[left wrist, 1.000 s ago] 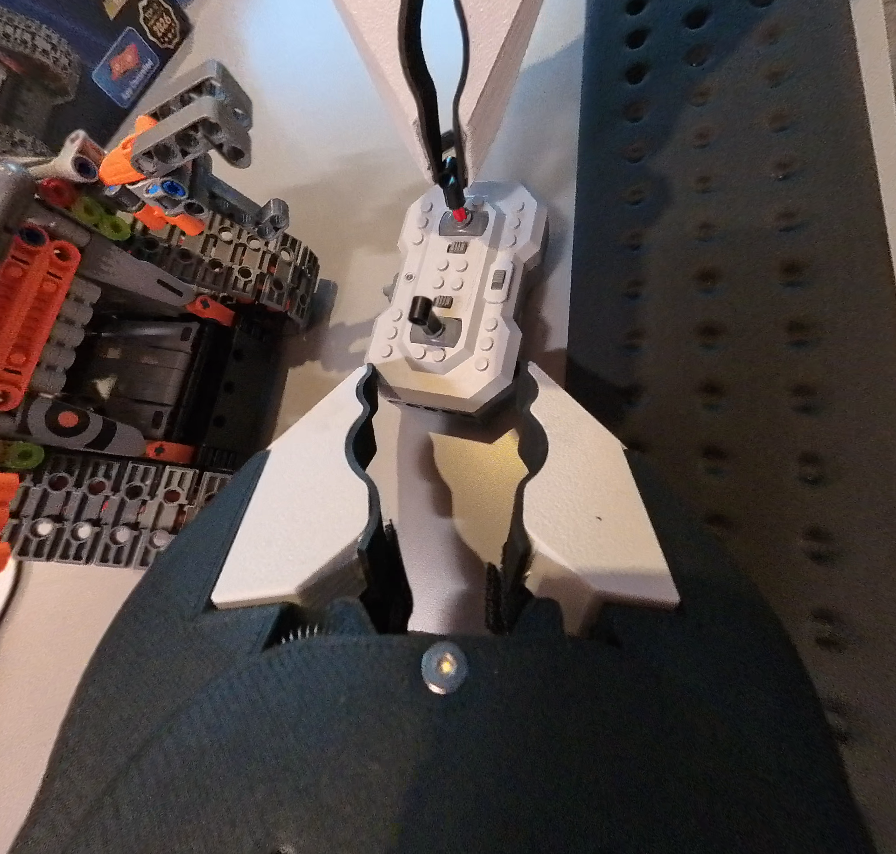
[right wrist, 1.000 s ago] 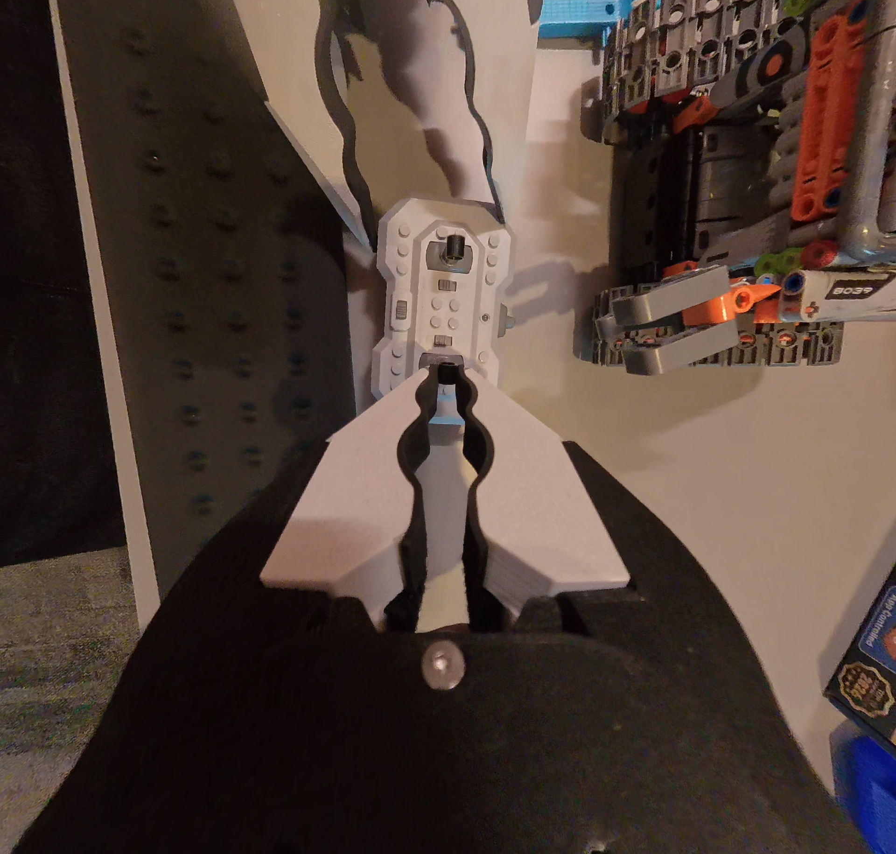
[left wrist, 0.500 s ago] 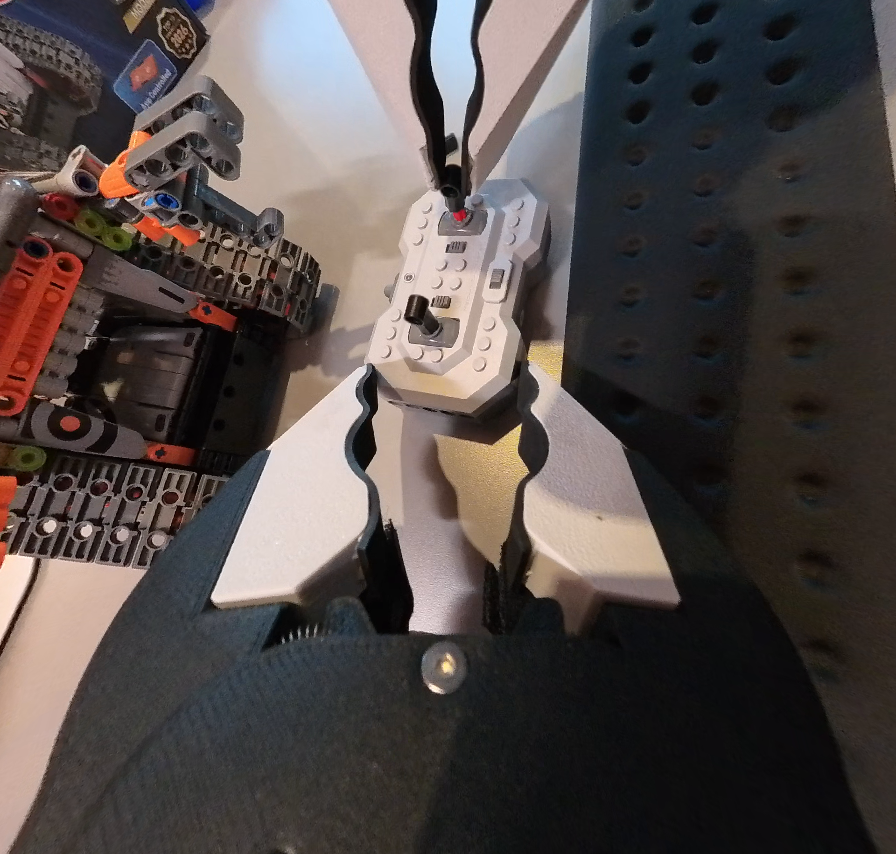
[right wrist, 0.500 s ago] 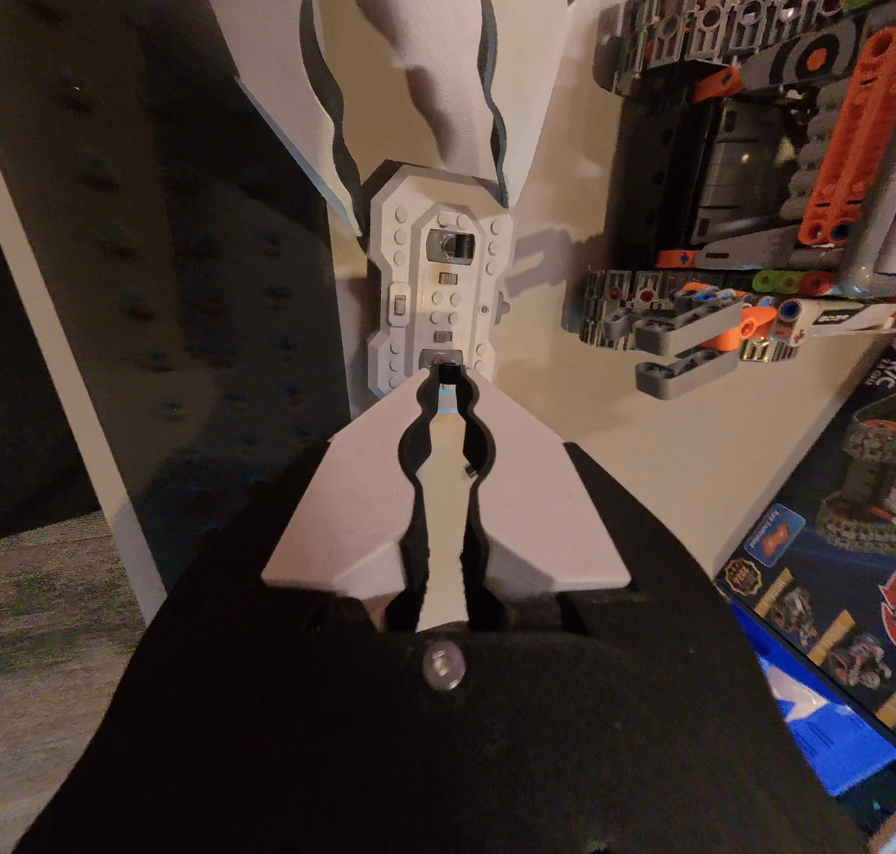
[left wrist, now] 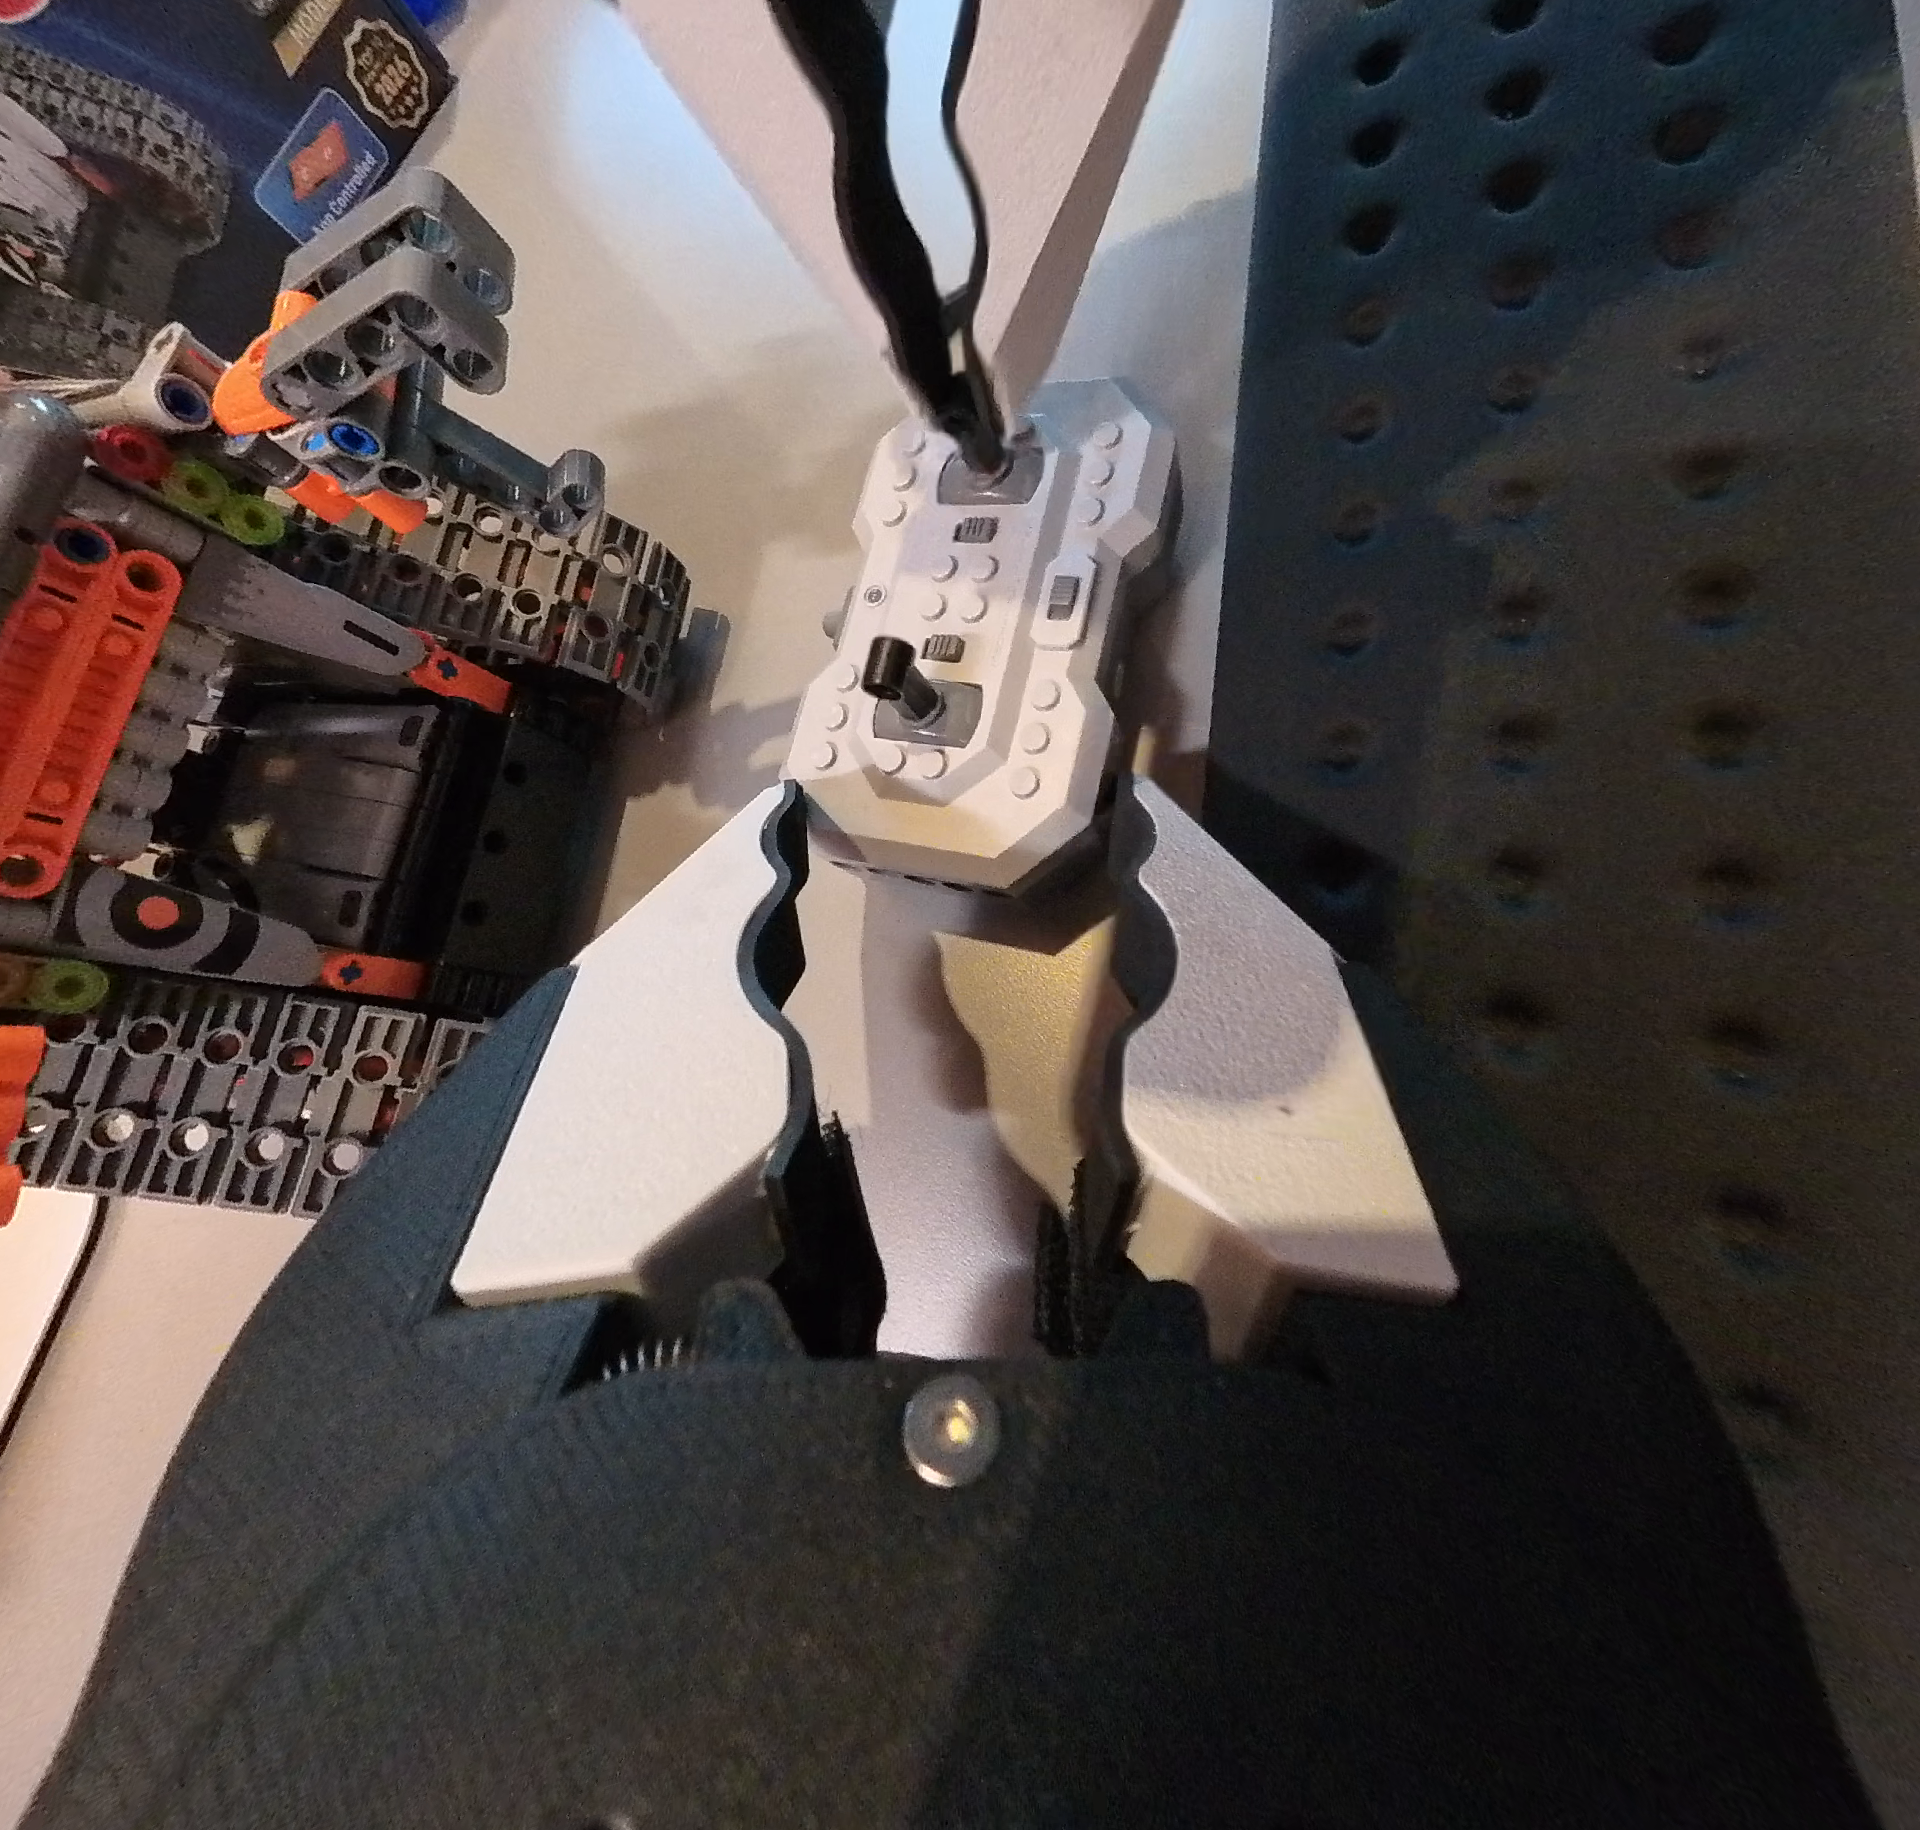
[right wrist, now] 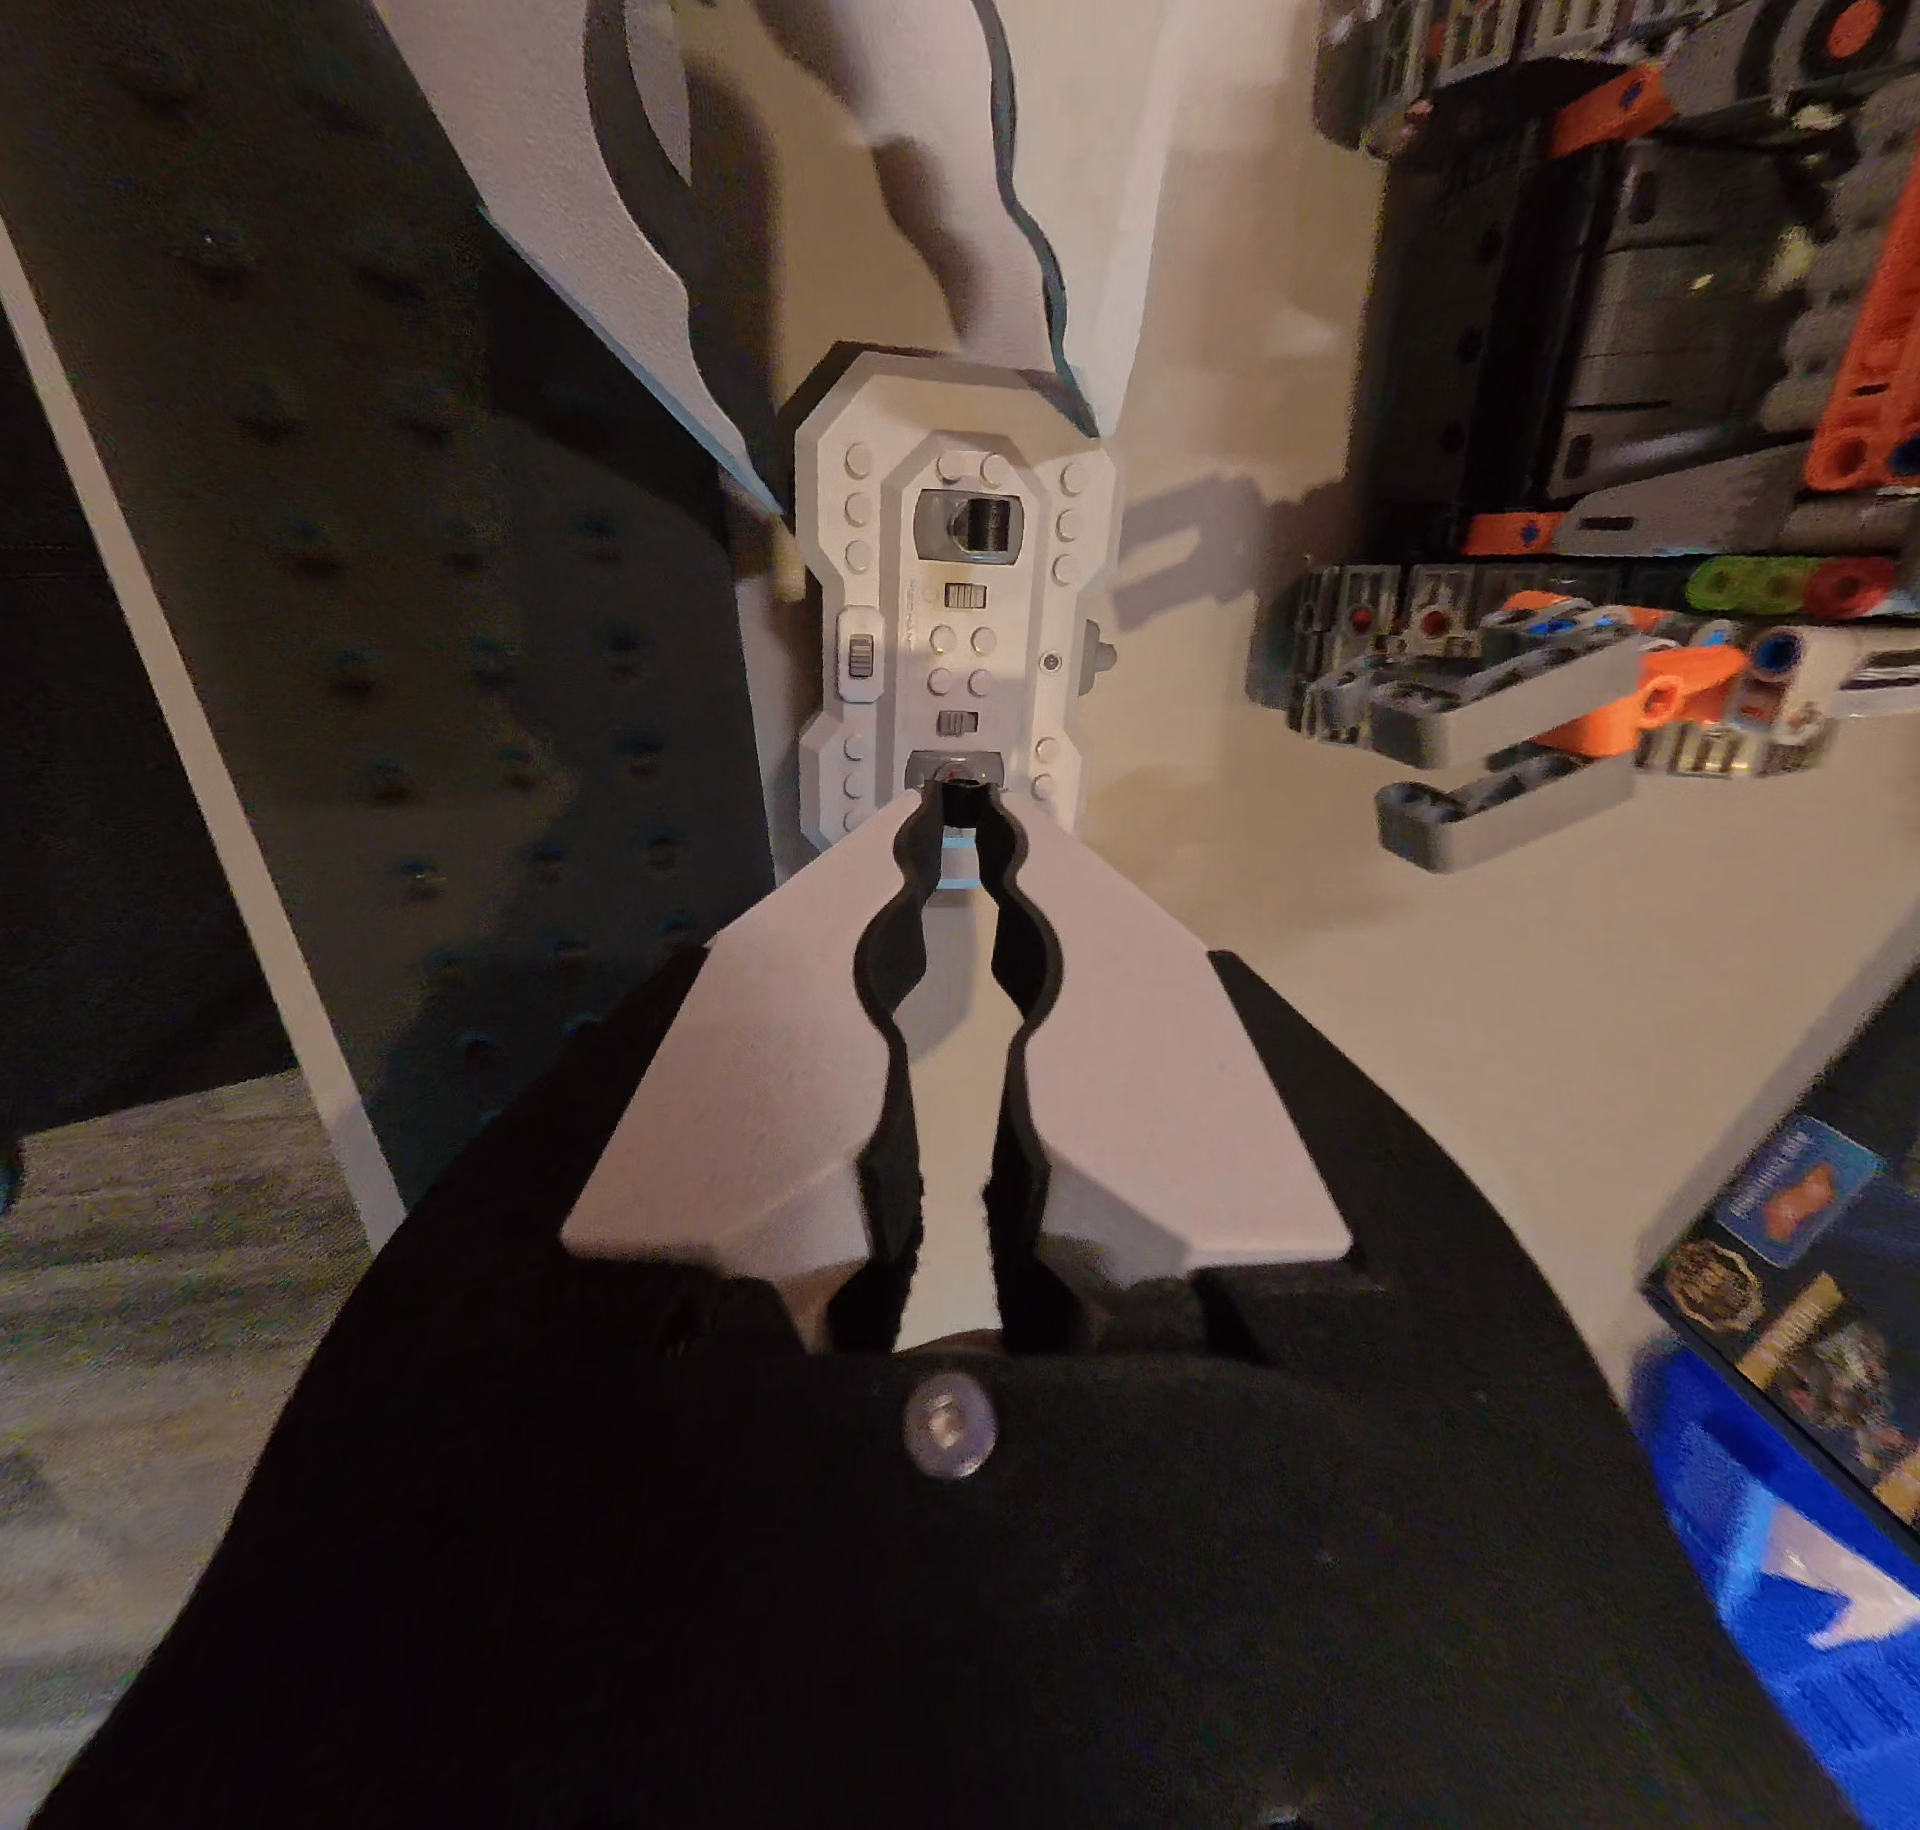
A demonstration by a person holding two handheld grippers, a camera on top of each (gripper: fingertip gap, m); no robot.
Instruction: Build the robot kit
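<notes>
Left wrist view. The left gripper (left wrist: 951, 824) has its jaws spread to the width of a light grey studded remote control (left wrist: 977, 637) and clamped on the remote's near end, one finger against each side. The remote lies on the white table (left wrist: 644, 222), just beside a dark perforated panel (left wrist: 1558, 533) on its right. A short black lever (left wrist: 899, 674) on the near half of the remote leans to the left. At the far end, the right gripper (left wrist: 961, 398) reaches in from above, its narrow tips closed on the far lever. To the left of the remote, apart from it, stands a brick-built tracked vehicle (left wrist: 260, 741) in grey, black and orange; beyond it lies a dark printed box (left wrist: 156, 97).

Right wrist view. The right gripper (right wrist: 961, 804) has its jaws drawn almost together, pinching the small black lever (right wrist: 961, 801) at the near end of the remote control (right wrist: 951, 617). At the remote's far end the left gripper (right wrist: 914, 409) straddles it with both fingers. The second lever (right wrist: 982, 523) sits in its slot near that end. The perforated panel (right wrist: 416, 533) is on the left, the tracked vehicle (right wrist: 1610, 430) on the right, and the printed box (right wrist: 1787, 1313) lies at lower right with a blue object (right wrist: 1766, 1572) beneath it.
</notes>
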